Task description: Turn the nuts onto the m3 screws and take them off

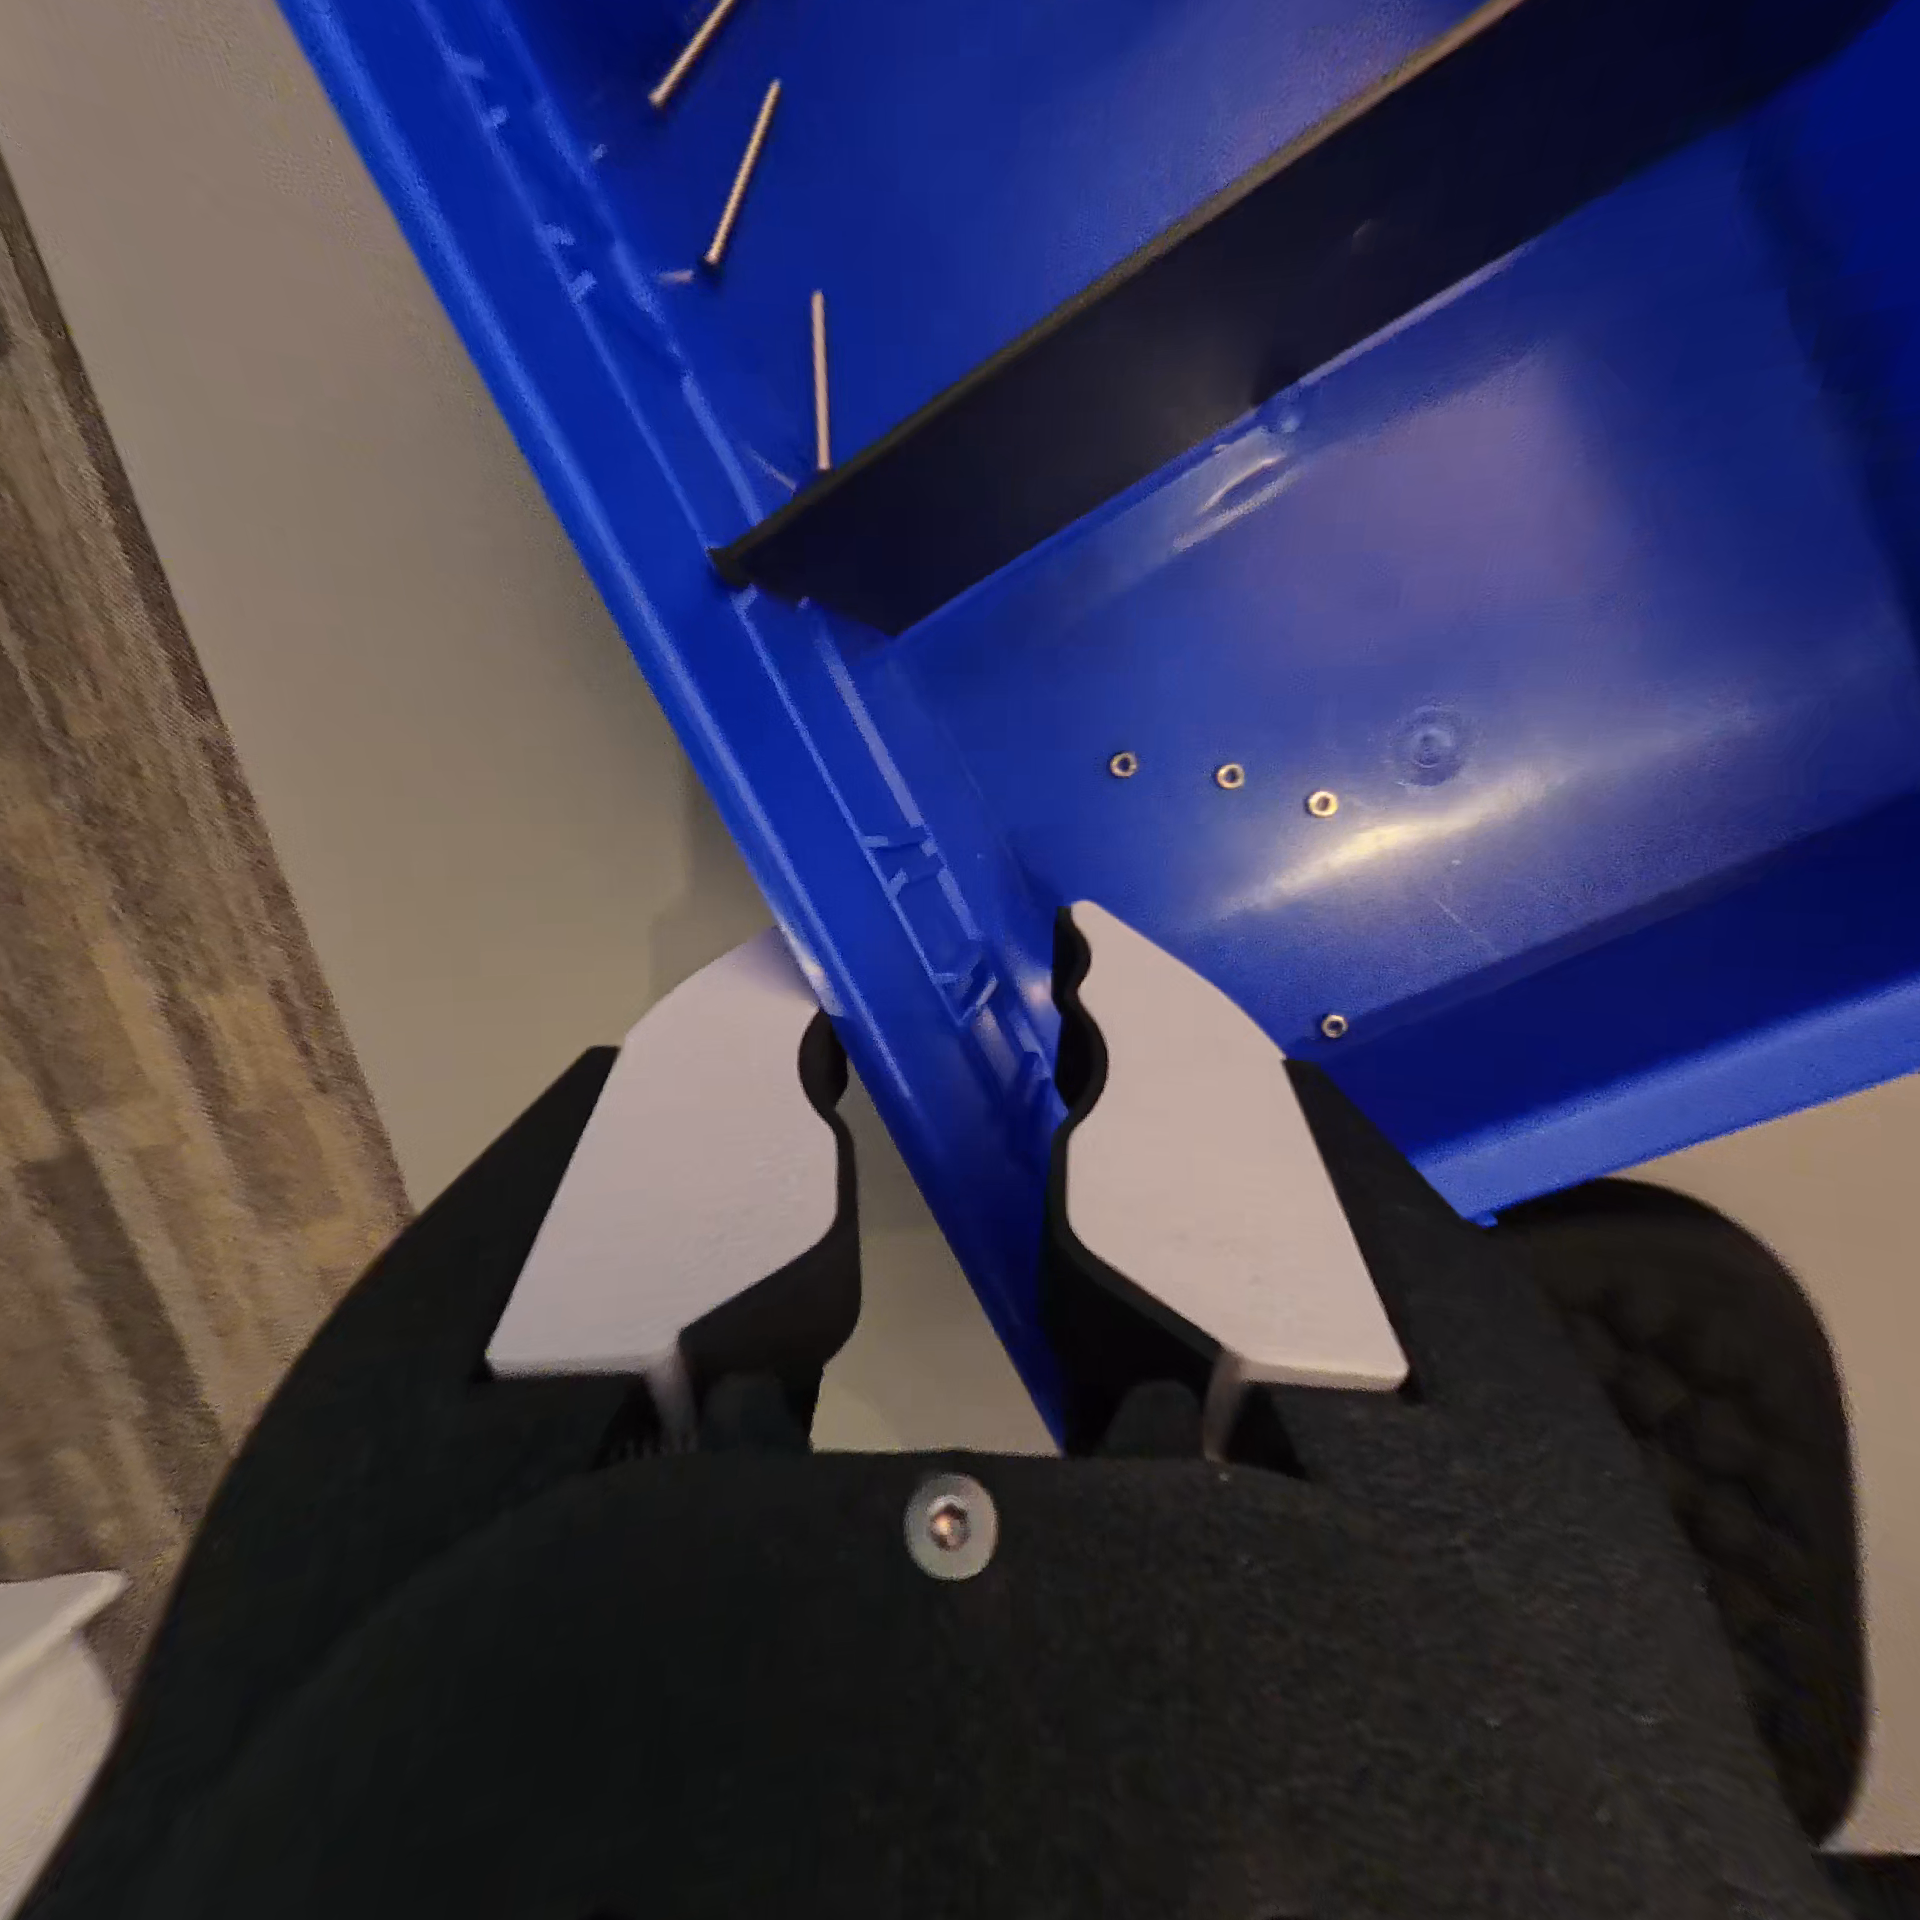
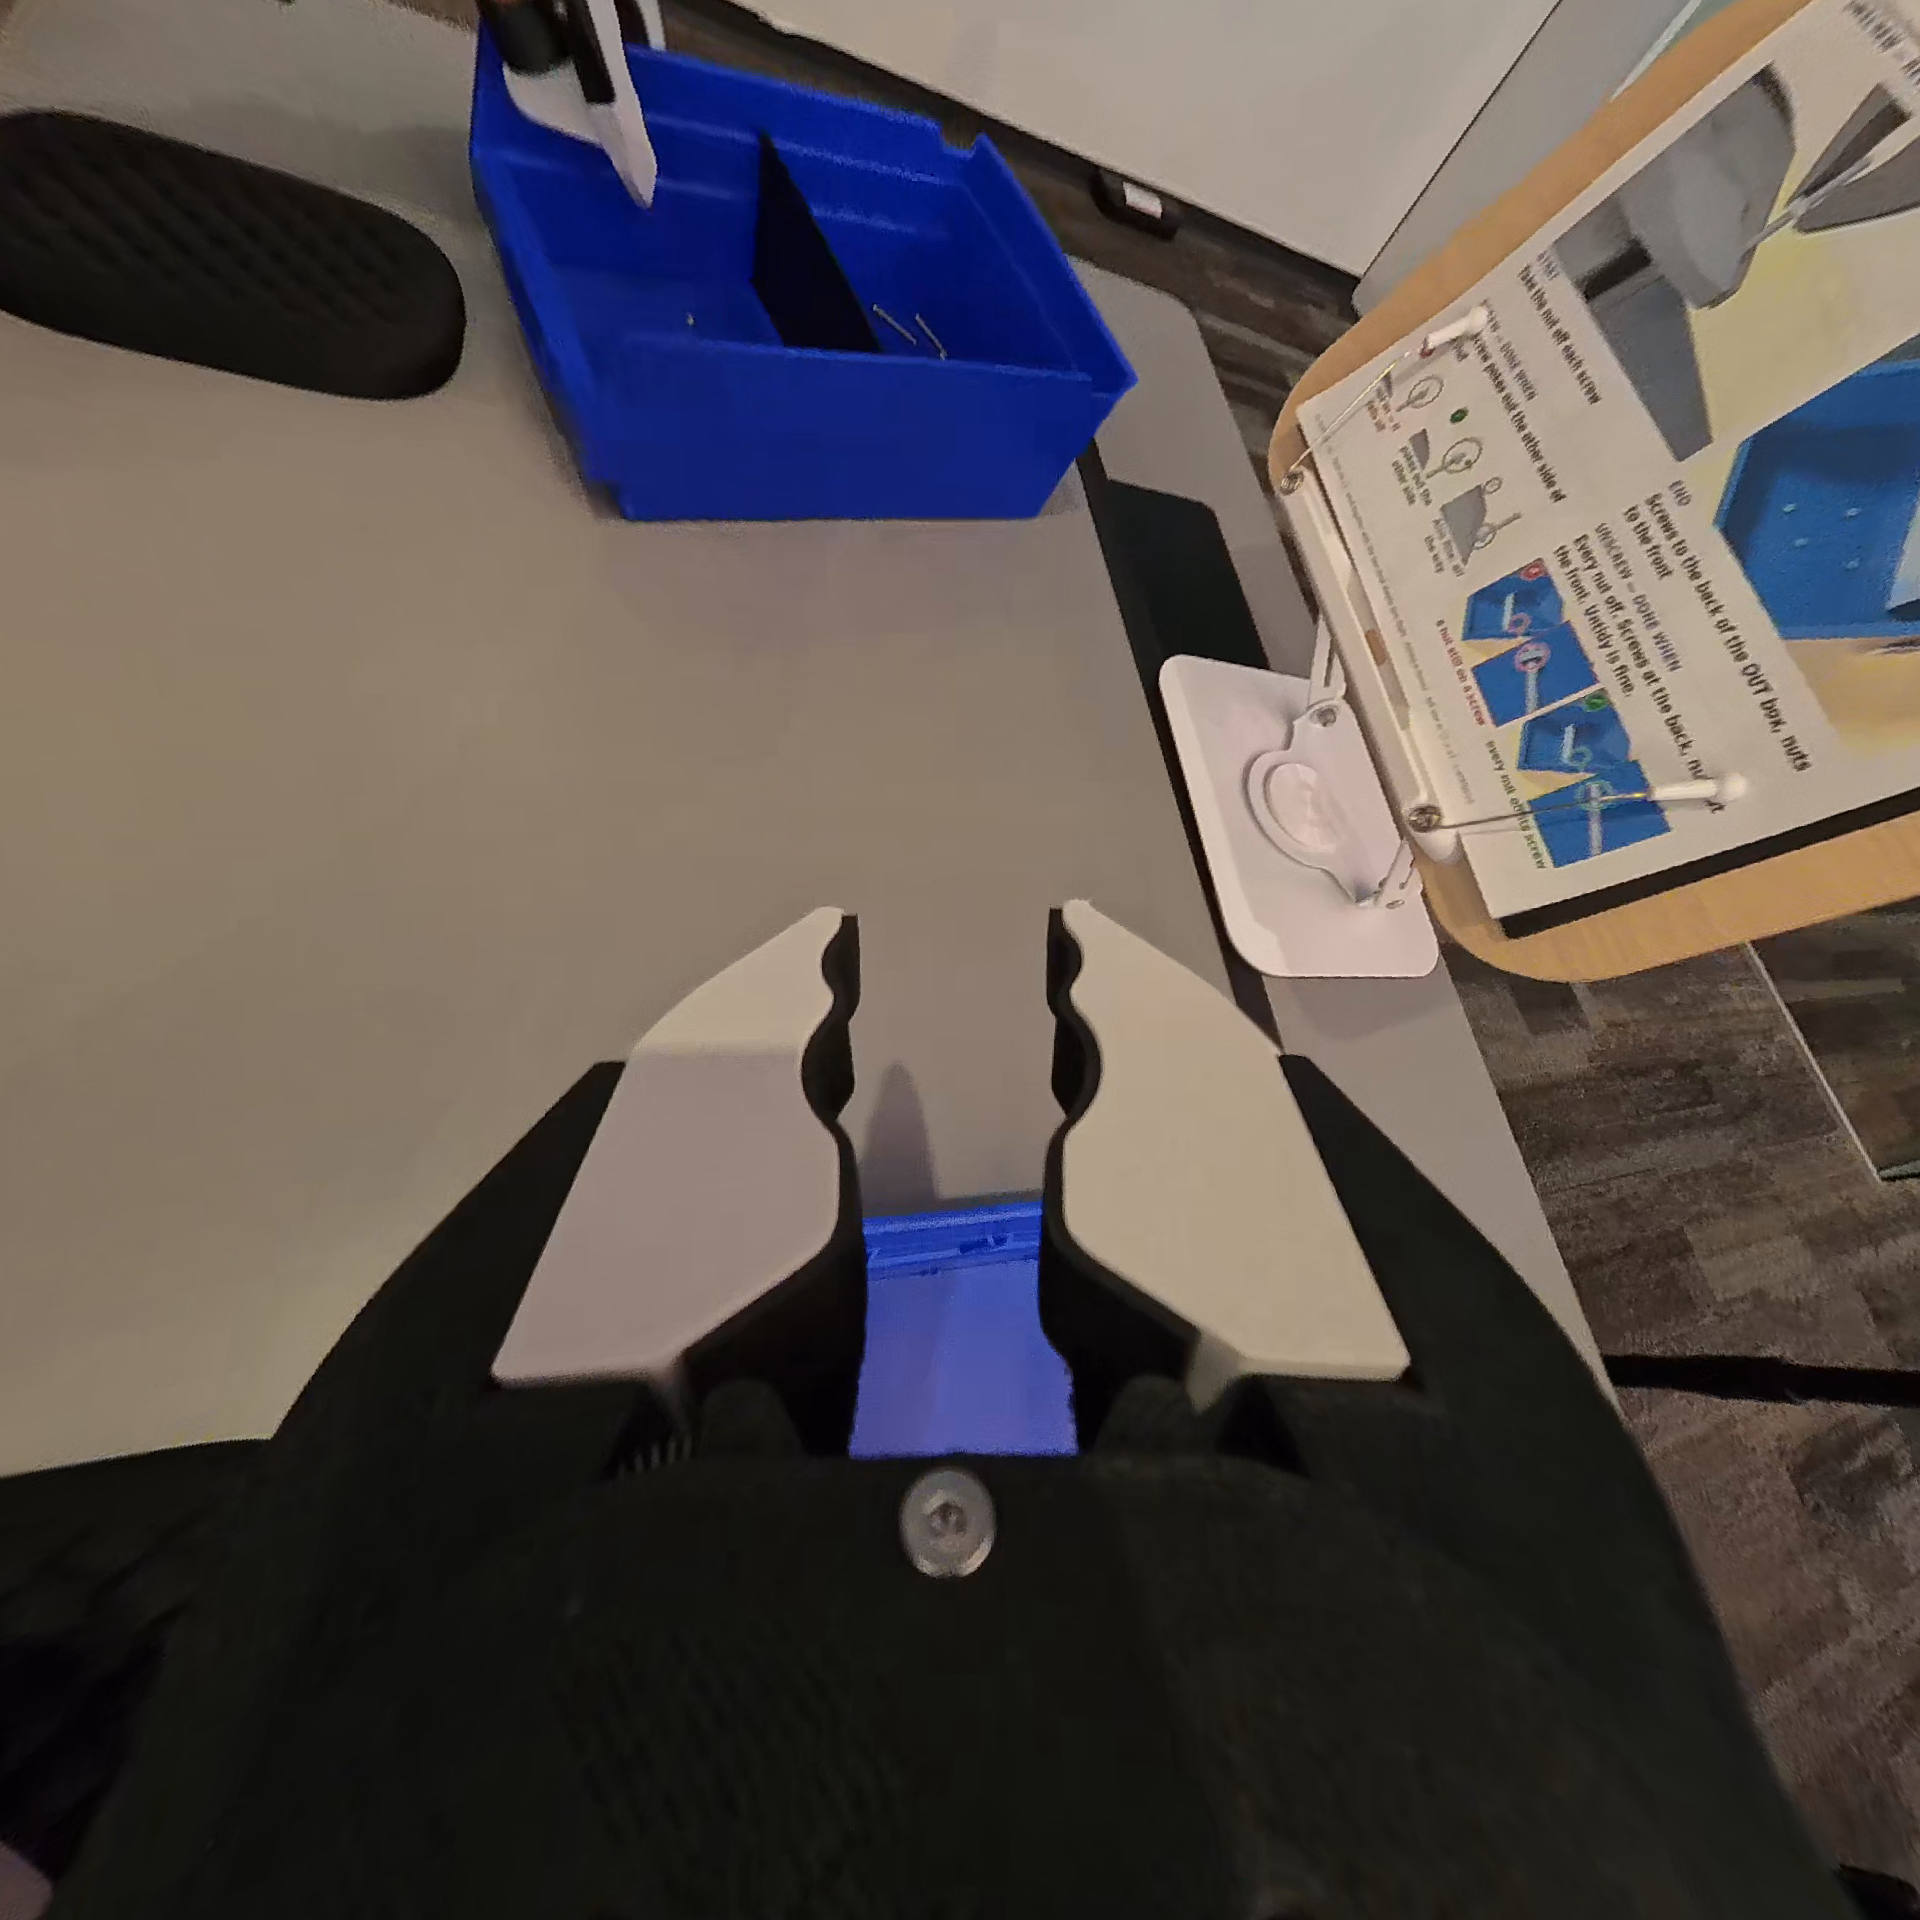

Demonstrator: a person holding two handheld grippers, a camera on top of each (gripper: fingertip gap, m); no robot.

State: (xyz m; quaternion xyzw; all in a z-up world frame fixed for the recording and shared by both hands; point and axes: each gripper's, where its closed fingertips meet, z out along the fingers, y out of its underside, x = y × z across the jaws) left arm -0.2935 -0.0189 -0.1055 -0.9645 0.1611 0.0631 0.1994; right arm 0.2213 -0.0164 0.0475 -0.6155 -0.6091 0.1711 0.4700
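Observation:
A blue bin (image 1: 1351, 644) with a black divider (image 1: 1195, 395) lies under my left gripper (image 1: 951, 1029). Its fingers straddle the bin's side wall, one outside and one inside, and the rim fills the gap between the pads. Several small nuts (image 1: 1230, 775) lie in the near compartment. Thin long screws (image 1: 743, 177) lie in the far compartment. The same bin (image 2: 831, 416) stands at the far end of the grey table, with the left gripper's white finger (image 2: 623, 135) in it. My right gripper (image 2: 954, 935) is open and empty over the table.
A second blue bin (image 2: 956, 1340) shows between the bases of my right fingers. A black padded rest (image 2: 208, 249) lies at the far left. An instruction sheet on a wooden board (image 2: 1662, 520) with a white stand base (image 2: 1309, 810) sits past the table's right edge, over carpet. The gap from one gripper's tips to the other's is roughly 55 cm.

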